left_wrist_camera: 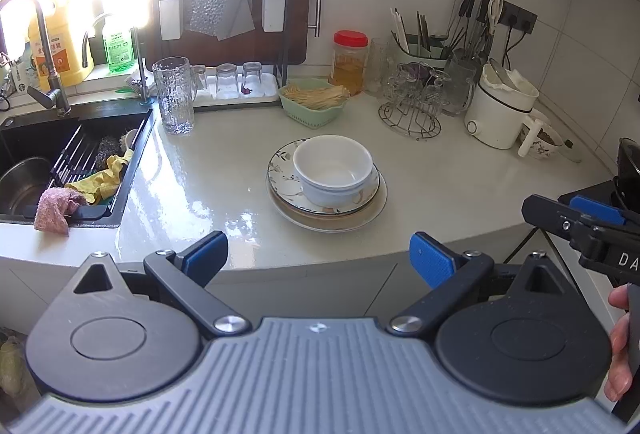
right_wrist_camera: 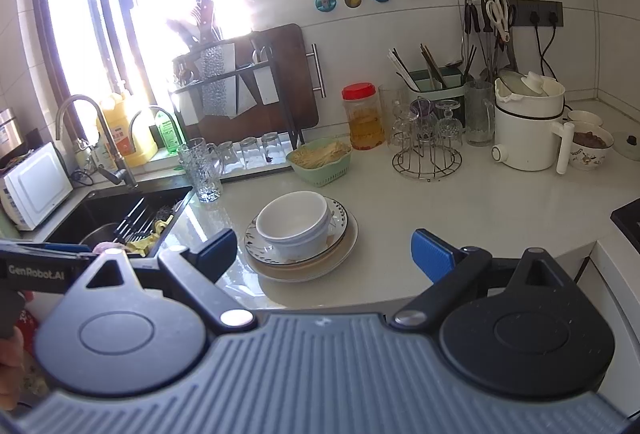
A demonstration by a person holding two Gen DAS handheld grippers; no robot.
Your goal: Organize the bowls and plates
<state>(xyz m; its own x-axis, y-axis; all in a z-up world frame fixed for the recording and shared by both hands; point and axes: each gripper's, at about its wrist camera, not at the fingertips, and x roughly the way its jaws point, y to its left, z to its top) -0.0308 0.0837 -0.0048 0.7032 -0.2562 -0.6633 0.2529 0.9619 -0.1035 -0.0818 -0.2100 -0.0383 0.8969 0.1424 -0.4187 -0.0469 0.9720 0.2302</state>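
Both the left gripper (left_wrist_camera: pixel 318 254) and the right gripper (right_wrist_camera: pixel 324 250) hang short of the counter (left_wrist_camera: pixel 460 186) edge, fingers wide and holding nothing. Just beyond, near that edge, the bowls (left_wrist_camera: pixel 334 168) sit nested on the plates (left_wrist_camera: pixel 328 218). The glazed rims look slippery, so a shallow pinch could let a bowl slide; farther back, the glass mug (left_wrist_camera: pixel 174 96) and the basket (left_wrist_camera: pixel 314 106) could be knocked by a wide swing.

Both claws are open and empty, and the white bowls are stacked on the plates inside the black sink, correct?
Not quite. The stacked white ceramic bowls and round patterned plates stand on the pale countertop, right of the black sink, as the left wrist view shows. The rest holds.
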